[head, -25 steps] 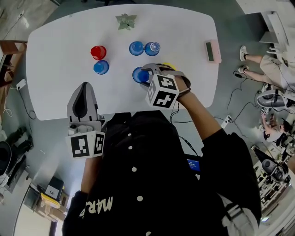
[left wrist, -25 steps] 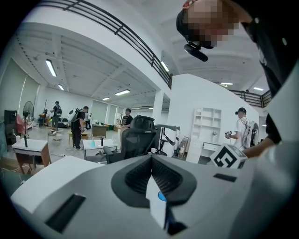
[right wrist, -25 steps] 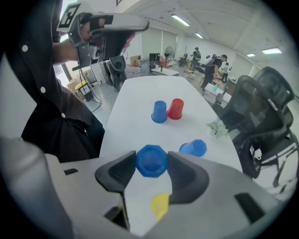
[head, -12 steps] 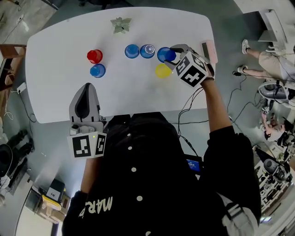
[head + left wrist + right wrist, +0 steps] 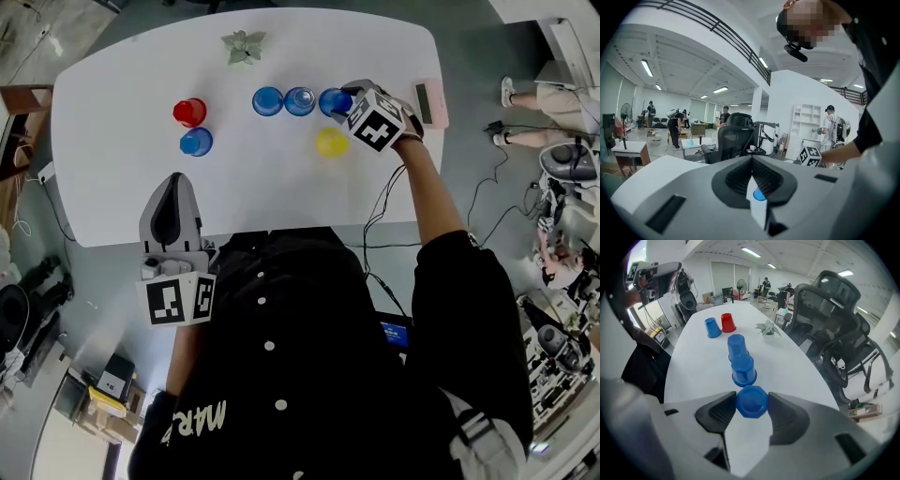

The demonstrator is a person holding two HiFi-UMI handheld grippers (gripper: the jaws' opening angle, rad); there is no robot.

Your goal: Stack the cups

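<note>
My right gripper [image 5: 343, 99] [image 5: 752, 404] is shut on an upside-down blue cup [image 5: 334, 101] [image 5: 752, 401], its pads pressing both sides. The cup is at the right end of a row with two other blue cups [image 5: 300, 100] [image 5: 268, 100]; in the right gripper view the nearer one [image 5: 743, 370] stands just beyond the held cup. A yellow cup [image 5: 332, 142] stands nearer me, below the gripper. At the left are a red cup [image 5: 190, 112] [image 5: 727, 322] and another blue cup [image 5: 196, 142] [image 5: 712, 327]. My left gripper [image 5: 170, 190] [image 5: 751, 158] hovers over the table's near edge, shut and empty.
The white table [image 5: 122, 187] carries a small green plant [image 5: 244, 45] [image 5: 766, 327] at its far edge and a pink flat object [image 5: 432, 103] at its right end. Office chairs [image 5: 834, 329] stand beyond the table. A person's legs [image 5: 553, 94] show at the right.
My right gripper has carried the blue cup from the table's near middle to the right and back, into line with the two blue cups. The yellow cup came into view. The left gripper stayed still.
</note>
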